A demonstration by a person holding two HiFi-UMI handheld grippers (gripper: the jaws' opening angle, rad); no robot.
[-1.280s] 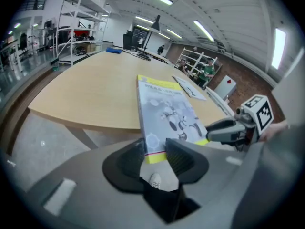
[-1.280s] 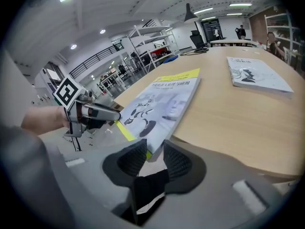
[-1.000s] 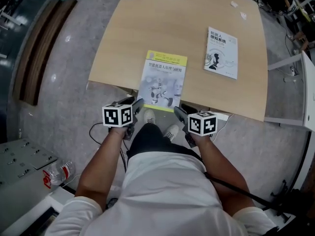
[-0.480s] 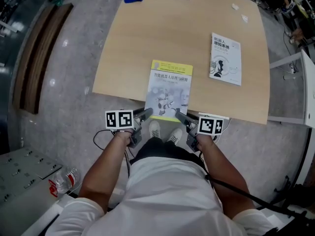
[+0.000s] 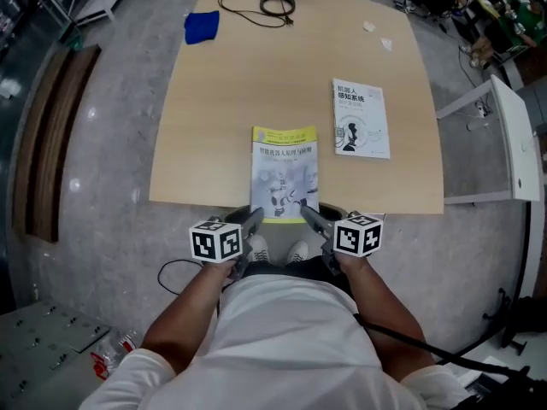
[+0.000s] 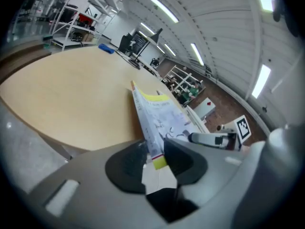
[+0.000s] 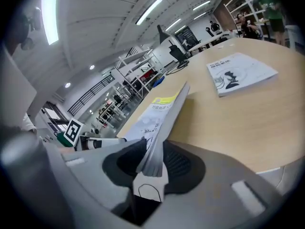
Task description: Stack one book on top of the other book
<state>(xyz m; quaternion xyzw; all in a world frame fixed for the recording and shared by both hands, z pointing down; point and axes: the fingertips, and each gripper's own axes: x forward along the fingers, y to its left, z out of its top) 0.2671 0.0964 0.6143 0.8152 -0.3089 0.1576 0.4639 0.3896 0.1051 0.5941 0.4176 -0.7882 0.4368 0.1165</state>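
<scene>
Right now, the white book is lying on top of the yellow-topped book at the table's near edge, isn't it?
Not quite. The white book is not on top: it lies by itself on the table, apart from the yellow-topped book, which is at the near edge. The head view shows this.

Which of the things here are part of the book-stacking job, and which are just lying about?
In the job: yellow-topped book; white book; left hand-held gripper and right hand-held gripper, jaws closing on the yellow-topped book's near corners.
Lying about: blue cloth; black cable; white scraps, at the table's far end.
</scene>
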